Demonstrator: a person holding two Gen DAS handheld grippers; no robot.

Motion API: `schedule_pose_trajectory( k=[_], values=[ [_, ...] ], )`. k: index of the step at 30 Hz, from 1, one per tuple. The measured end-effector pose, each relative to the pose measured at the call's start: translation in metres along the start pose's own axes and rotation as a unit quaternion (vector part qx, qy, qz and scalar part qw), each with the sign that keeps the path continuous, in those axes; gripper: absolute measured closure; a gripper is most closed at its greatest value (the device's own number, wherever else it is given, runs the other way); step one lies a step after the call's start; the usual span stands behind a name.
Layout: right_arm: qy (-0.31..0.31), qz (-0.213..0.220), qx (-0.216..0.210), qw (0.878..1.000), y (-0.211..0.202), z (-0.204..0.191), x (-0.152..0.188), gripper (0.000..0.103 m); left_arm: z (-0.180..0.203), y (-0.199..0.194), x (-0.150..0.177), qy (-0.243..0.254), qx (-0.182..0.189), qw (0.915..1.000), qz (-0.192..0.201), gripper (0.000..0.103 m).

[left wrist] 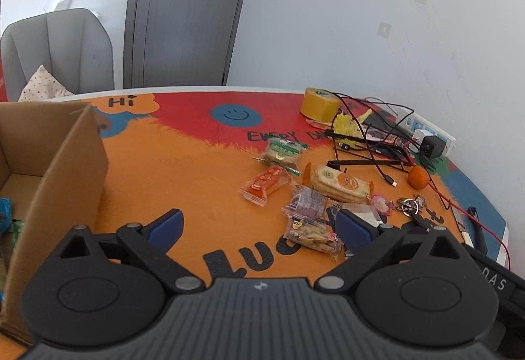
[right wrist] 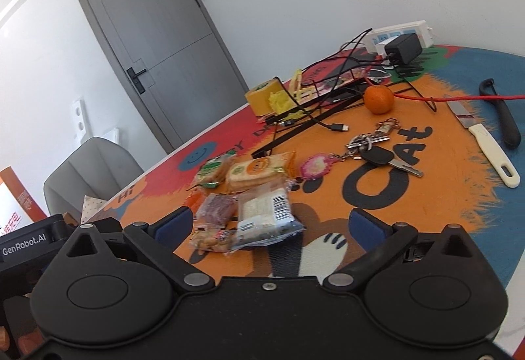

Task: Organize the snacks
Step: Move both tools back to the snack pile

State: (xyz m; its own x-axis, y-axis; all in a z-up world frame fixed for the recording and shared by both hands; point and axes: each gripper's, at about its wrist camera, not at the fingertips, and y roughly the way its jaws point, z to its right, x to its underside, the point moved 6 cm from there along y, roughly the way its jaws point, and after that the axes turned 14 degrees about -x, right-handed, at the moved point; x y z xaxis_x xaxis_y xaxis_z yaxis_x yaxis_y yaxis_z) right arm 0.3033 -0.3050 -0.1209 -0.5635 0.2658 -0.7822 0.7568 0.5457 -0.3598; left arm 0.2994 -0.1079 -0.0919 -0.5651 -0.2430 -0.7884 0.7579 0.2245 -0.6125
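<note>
Several wrapped snacks lie in a loose pile on the colourful table mat: a red packet, a green-labelled one, an orange cracker pack, a purple packet and a peanut-like packet. A cardboard box stands open at the left with some snacks inside. My left gripper is open and empty above the mat, its right finger beside the pile. My right gripper is open and empty, with a clear barcoded packet and the purple packet between its fingers.
An orange fruit, keys with a pink charm, a white-handled knife, a black tool, a tape roll, tangled cables and a power strip crowd the table's right side. A grey chair stands behind the box.
</note>
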Motion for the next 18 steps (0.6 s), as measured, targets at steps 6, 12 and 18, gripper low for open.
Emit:
schedule_pose_trajectory(
  k=[6, 12, 18],
  values=[
    [0.008, 0.000, 0.009, 1.000, 0.001, 0.013, -0.002, 0.000, 0.019, 0.016, 0.003, 0.022, 0.005, 0.9997, -0.004, 0.004],
    [0.013, -0.001, 0.013, 1.000, 0.004, 0.022, -0.004, 0.000, 0.041, 0.029, 0.008, 0.044, 0.019, 0.9988, -0.012, 0.008],
    [0.017, -0.003, 0.018, 1.000, 0.007, 0.029, -0.005, 0.000, 0.053, 0.048, 0.018, 0.054, 0.022, 0.9978, -0.030, 0.018]
  ],
)
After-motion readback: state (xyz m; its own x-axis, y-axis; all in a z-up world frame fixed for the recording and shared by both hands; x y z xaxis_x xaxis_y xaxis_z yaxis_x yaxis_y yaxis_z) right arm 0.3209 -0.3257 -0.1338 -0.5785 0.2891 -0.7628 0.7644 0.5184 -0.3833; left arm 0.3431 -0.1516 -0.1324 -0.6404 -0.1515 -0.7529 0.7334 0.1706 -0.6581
